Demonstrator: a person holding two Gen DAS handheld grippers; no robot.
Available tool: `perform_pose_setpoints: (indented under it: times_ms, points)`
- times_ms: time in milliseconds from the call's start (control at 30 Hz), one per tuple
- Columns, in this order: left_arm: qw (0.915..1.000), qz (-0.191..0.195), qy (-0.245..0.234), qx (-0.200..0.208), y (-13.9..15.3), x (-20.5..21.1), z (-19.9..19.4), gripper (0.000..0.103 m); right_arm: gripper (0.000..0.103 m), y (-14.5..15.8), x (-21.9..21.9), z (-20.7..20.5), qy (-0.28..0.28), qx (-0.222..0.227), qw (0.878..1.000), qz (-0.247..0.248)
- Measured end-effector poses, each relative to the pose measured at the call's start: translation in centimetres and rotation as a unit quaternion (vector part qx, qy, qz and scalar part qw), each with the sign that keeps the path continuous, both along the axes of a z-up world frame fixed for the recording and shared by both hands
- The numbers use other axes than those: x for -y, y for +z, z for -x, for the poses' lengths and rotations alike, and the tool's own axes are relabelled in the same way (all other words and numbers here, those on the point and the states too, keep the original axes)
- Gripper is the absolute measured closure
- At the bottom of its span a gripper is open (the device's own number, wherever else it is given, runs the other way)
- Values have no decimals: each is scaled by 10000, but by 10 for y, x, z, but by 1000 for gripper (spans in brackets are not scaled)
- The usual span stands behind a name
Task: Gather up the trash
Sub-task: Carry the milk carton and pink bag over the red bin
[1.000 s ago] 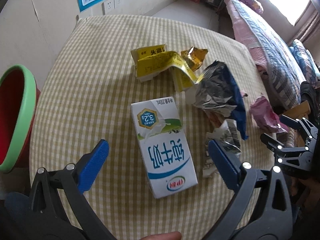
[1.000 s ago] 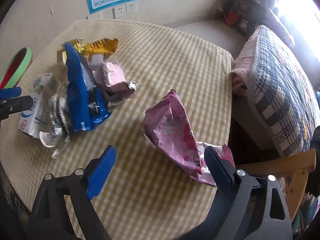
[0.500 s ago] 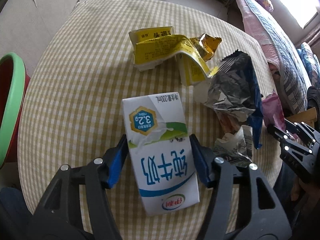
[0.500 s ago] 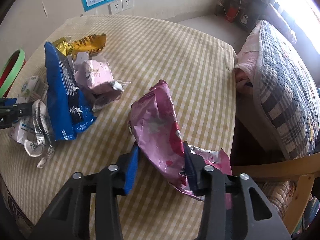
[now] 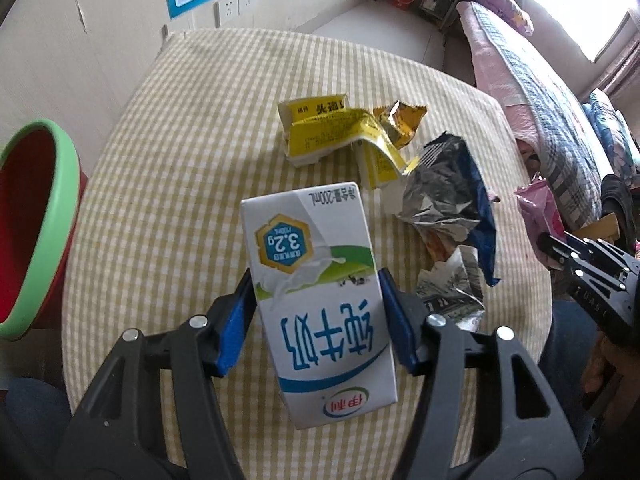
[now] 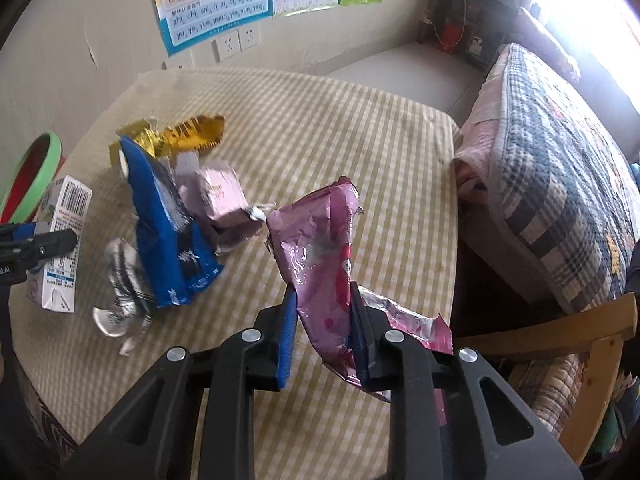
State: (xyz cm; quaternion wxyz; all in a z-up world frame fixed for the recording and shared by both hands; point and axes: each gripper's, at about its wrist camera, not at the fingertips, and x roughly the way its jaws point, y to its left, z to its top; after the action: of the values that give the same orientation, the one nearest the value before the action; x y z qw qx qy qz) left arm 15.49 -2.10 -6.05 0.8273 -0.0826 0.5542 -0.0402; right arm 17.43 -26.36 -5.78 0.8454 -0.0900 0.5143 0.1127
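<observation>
My left gripper (image 5: 316, 308) is shut on a white milk carton (image 5: 316, 280) and holds it lifted above the checked tablecloth (image 5: 168, 200). The carton also shows in the right wrist view (image 6: 62, 240). My right gripper (image 6: 324, 320) is shut on a crumpled pink wrapper (image 6: 320, 256), raised off the cloth. Still lying on the table are a yellow box (image 5: 332, 136), a gold wrapper (image 5: 400, 124), a blue and silver bag (image 5: 452, 200), a black and white wrapper (image 5: 452, 288) and a pale pink carton (image 6: 220, 200).
A red bin with a green rim (image 5: 36, 220) stands left of the table. A quilted bed (image 6: 560, 168) lies to the right, a wooden chair (image 6: 580, 344) by the table's near right corner. The wall with sockets (image 5: 232, 8) is behind.
Both grippers went from open to shut. The left one closed on the milk carton and lifted it. The right one closed on the pink wrapper and raised it.
</observation>
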Motion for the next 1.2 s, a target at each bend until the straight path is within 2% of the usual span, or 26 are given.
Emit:
perform_pose_setpoints:
  times_ms: [567,800,1200]
  points:
    - [9988,85,57,485,41,-34,24,46,80,46,-39,20,13,437,9986,-283]
    - [9977,-35,158,653,55,-59,32,46,80,60,-76,22,243,561,9972,-434]
    - [9936,-231,655,893,74,-129,40,46,80,82,-150,19,799,706,9925,-595]
